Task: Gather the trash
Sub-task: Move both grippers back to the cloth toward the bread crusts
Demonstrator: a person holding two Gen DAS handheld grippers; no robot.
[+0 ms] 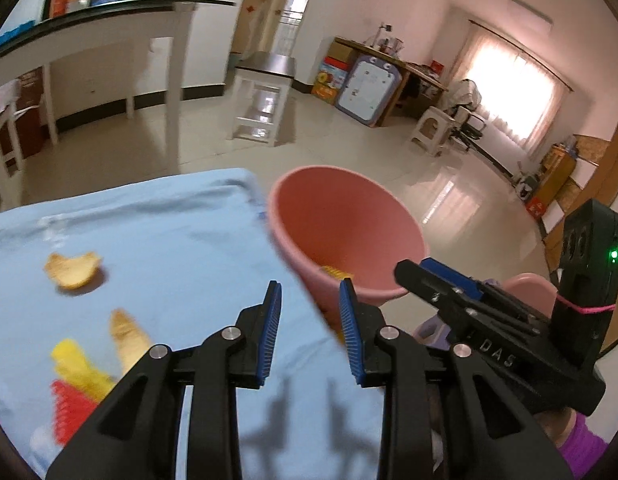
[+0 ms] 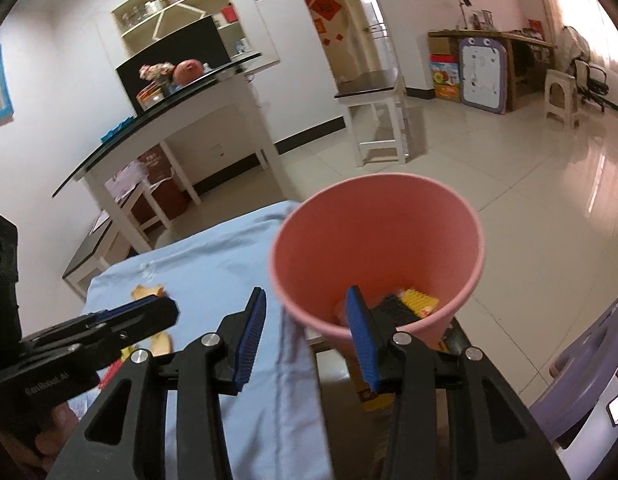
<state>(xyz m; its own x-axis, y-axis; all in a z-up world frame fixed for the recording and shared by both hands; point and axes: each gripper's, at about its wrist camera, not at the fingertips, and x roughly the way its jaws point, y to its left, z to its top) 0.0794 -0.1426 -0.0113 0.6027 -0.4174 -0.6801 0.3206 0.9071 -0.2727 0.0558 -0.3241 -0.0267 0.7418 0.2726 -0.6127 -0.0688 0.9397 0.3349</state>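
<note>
A pink bin (image 1: 341,232) stands just past the right edge of a table under a light blue cloth (image 1: 169,248); it also shows in the right wrist view (image 2: 377,248). A yellow wrapper (image 2: 421,302) lies inside it. On the cloth lie an orange peel (image 1: 73,270), a pale peel strip (image 1: 127,336), a yellow wrapper (image 1: 79,366) and a red wrapper (image 1: 69,408). My left gripper (image 1: 311,332) is open and empty over the cloth's right edge. My right gripper (image 2: 305,332) is open and empty at the bin's near rim; it also shows in the left wrist view (image 1: 449,280).
A white console table (image 1: 109,40) with clutter stands at the back left. A white stool (image 1: 265,96) stands on the tiled floor beyond the bin. A purple plastic stool (image 2: 589,360) is at the lower right. A desk with boxes (image 1: 373,76) lines the far wall.
</note>
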